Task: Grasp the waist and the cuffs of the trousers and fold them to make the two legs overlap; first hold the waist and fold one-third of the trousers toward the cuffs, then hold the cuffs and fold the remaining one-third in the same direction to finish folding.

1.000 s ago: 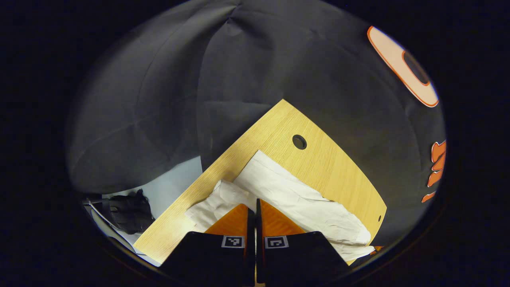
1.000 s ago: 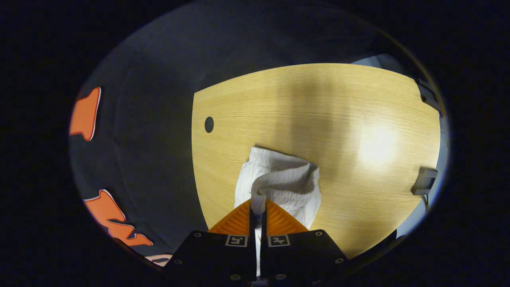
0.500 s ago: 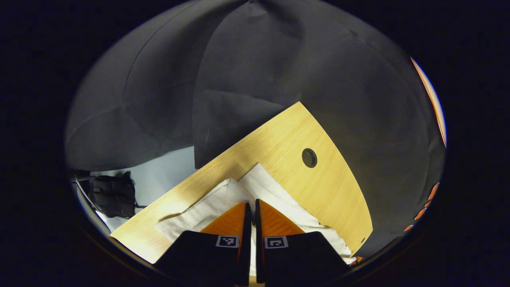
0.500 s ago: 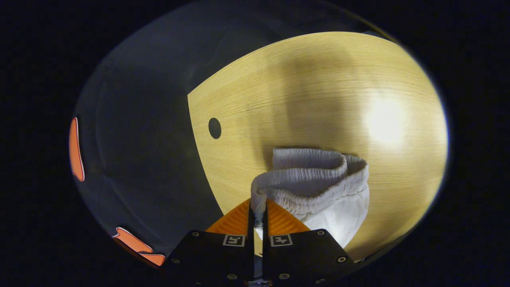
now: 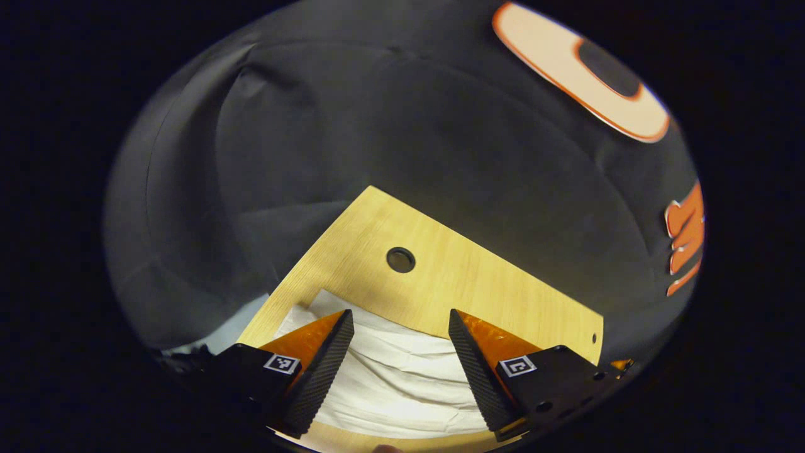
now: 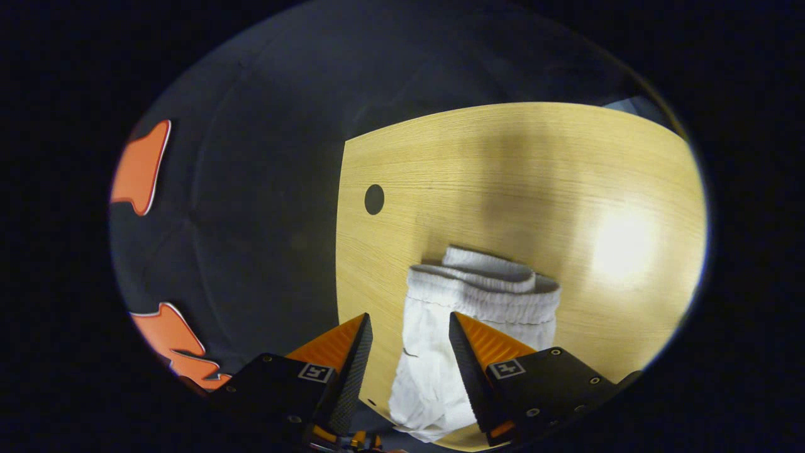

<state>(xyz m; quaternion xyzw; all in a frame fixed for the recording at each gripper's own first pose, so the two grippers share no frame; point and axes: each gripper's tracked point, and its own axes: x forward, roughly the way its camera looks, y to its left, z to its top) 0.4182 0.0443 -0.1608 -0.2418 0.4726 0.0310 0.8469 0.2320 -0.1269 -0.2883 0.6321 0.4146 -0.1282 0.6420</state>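
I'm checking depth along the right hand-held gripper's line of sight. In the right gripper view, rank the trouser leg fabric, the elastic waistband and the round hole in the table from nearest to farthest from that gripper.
From the right hand-held gripper, open above the table:
1. Trouser leg fabric, between the fingers.
2. Elastic waistband, just ahead, slightly right.
3. Round hole, farther ahead, left, near the table's edge.

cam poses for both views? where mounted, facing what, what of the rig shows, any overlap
Left gripper view: rides the left gripper, looks down over the cuff end of the white trousers on the wooden table; its open fingers show.
Right gripper view: rides the right gripper, looks at the elastic waist; its open fingers show.
Shared: trousers, table, the table's round hole.
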